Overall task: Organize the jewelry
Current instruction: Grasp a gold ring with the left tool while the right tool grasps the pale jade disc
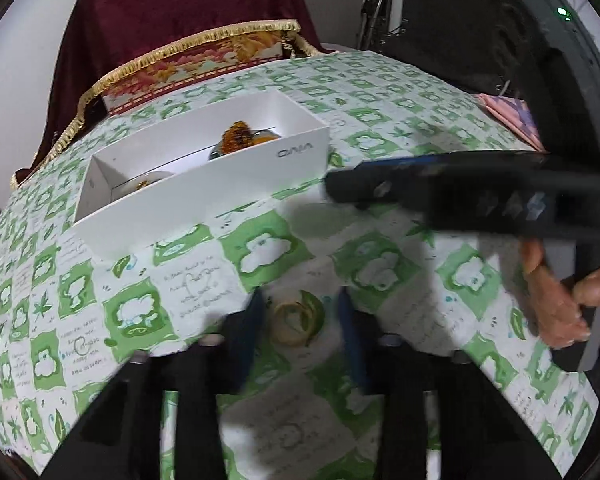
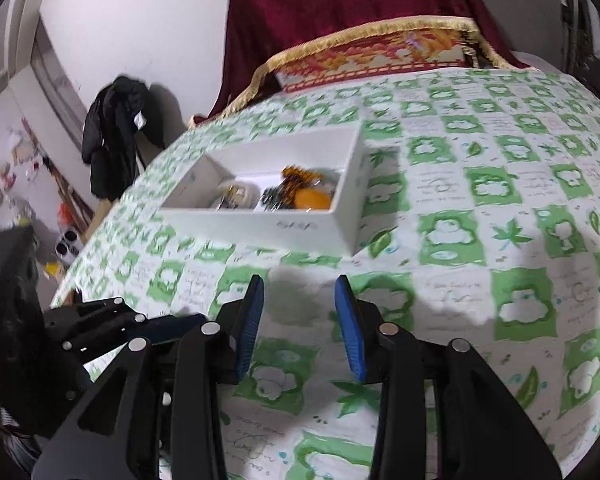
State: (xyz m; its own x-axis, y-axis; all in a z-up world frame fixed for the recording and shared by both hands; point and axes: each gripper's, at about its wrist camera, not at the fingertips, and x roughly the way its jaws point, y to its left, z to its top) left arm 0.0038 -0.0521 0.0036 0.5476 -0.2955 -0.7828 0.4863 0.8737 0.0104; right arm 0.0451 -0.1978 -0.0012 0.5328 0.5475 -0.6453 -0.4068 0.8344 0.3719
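My left gripper (image 1: 300, 316) is open around the gold ring (image 1: 296, 322), low middle. It looks light, hard, slippery; I'd pinch its rim.

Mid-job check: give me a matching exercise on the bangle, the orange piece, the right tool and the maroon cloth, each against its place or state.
Things:
1. gold bangle
2. orange piece
3. right tool
4. maroon cloth

Places or states:
A. inside the white box
B. draped at the far end, beyond the tablecloth
C. lying on the tablecloth between the fingers of the left tool
D. open, nothing between its fingers

Pairs: 1-C, 2-A, 3-D, 4-B
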